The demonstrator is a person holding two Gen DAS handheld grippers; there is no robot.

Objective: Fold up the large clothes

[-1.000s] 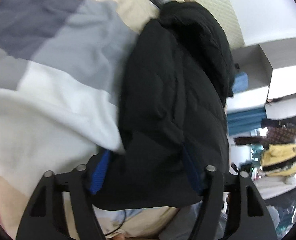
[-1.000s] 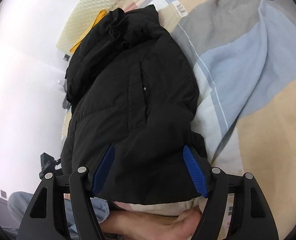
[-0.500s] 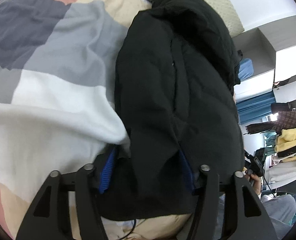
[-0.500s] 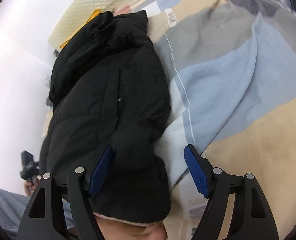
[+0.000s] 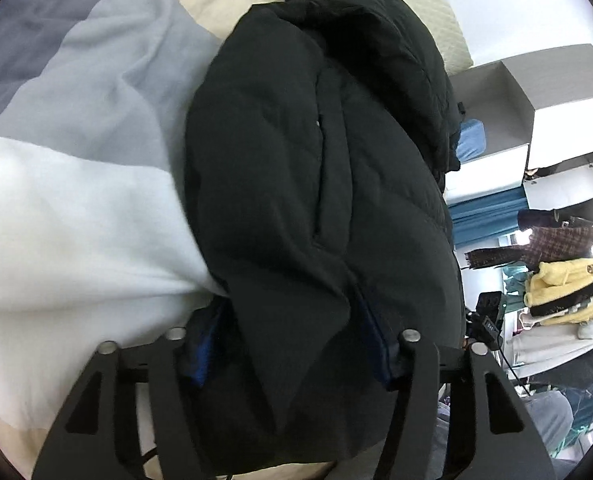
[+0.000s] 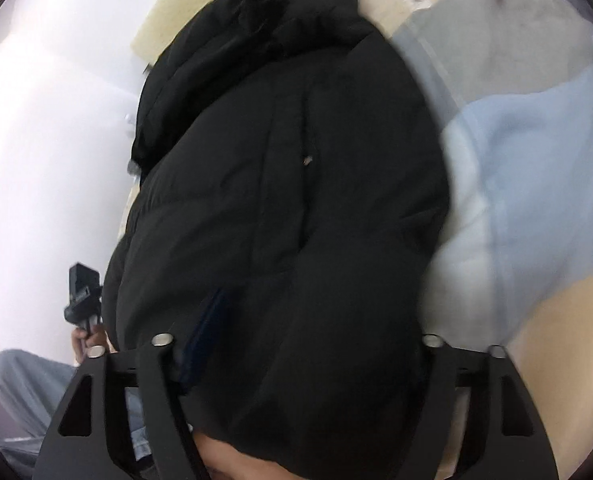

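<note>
A black puffer jacket point(image 5: 320, 184) lies lengthwise on a bed with a colour-block blanket point(image 5: 80, 152); its hood points away from me. It also fills the right wrist view point(image 6: 288, 200). My left gripper point(image 5: 292, 344) is open, its blue-padded fingers point(image 5: 202, 350) astride the jacket's near hem, and the cloth bulges between them. My right gripper point(image 6: 296, 340) is open too, with the near hem between its fingers; only the left blue pad point(image 6: 210, 320) shows, the right one is hidden by the jacket.
A cream quilted headboard point(image 5: 436, 12) stands at the far end. A grey shelf unit point(image 5: 536, 96) and a rack of hanging clothes point(image 5: 564, 280) are at the right. A white wall point(image 6: 48, 160) and the person's jeans point(image 6: 28, 392) show at the left of the right wrist view.
Both grippers have moved forward onto the jacket's near hem. The right gripper shifted left from the blanket onto the jacket, which now covers its right pad. The right view is blurred by motion.
</note>
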